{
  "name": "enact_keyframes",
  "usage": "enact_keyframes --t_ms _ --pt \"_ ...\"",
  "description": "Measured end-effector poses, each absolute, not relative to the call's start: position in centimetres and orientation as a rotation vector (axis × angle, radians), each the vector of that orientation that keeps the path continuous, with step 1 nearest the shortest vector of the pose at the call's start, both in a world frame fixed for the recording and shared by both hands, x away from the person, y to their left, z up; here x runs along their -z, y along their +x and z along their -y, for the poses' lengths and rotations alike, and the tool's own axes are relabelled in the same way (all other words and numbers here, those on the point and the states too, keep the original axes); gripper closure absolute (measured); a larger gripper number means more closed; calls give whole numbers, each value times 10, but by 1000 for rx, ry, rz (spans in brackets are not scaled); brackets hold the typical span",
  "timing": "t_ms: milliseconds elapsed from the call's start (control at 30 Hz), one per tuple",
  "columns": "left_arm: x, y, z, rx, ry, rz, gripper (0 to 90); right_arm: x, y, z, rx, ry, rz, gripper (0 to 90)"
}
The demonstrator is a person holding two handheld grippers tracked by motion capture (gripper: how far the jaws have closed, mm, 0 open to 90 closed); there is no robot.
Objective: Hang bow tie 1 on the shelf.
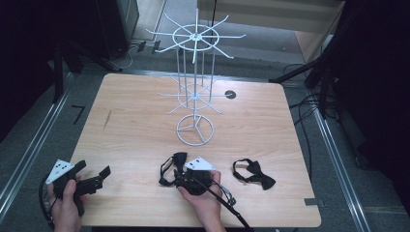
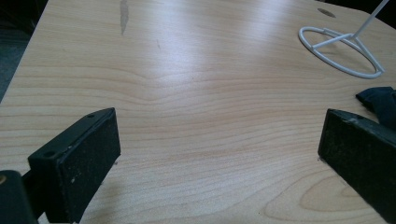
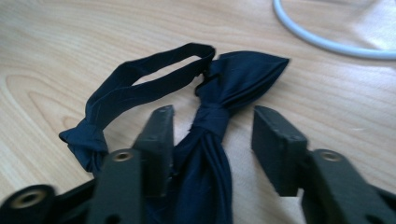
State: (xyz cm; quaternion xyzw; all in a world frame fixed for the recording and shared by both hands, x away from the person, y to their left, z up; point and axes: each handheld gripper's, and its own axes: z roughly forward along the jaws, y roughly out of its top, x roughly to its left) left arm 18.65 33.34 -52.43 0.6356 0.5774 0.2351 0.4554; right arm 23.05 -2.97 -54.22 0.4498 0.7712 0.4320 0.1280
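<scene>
A dark bow tie (image 1: 179, 157) with a strap loop lies on the wooden table (image 1: 135, 121) near the front middle. My right gripper (image 1: 180, 175) hovers over it. In the right gripper view the jaws straddle the tie's centre knot (image 3: 212, 119). The left jaw rests against the fabric, while a gap of bare wood separates the right jaw from the knot, so my right gripper (image 3: 214, 112) is open. Held at the front left corner, my left gripper (image 1: 92, 169) is wide open with nothing but bare wood between its fingers (image 2: 77, 154).
A second dark bow tie (image 1: 254, 174) lies to the right of my right hand. A tall white wire display rack (image 1: 195, 87) stands at the table's middle on a ring base (image 1: 195, 129). A small dark round hole (image 1: 230, 94) marks the far side.
</scene>
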Motion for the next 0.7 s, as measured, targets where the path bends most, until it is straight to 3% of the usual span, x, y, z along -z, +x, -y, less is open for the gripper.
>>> enact_keyframes --t_ms 233,700 --pt "524 187 -333 -580 1568 -1425 0 542 227 29 -1187 1241 -2261 747" --pt "524 187 -333 -579 1566 -1426 0 528 222 44 -1314 1184 -2132 779"
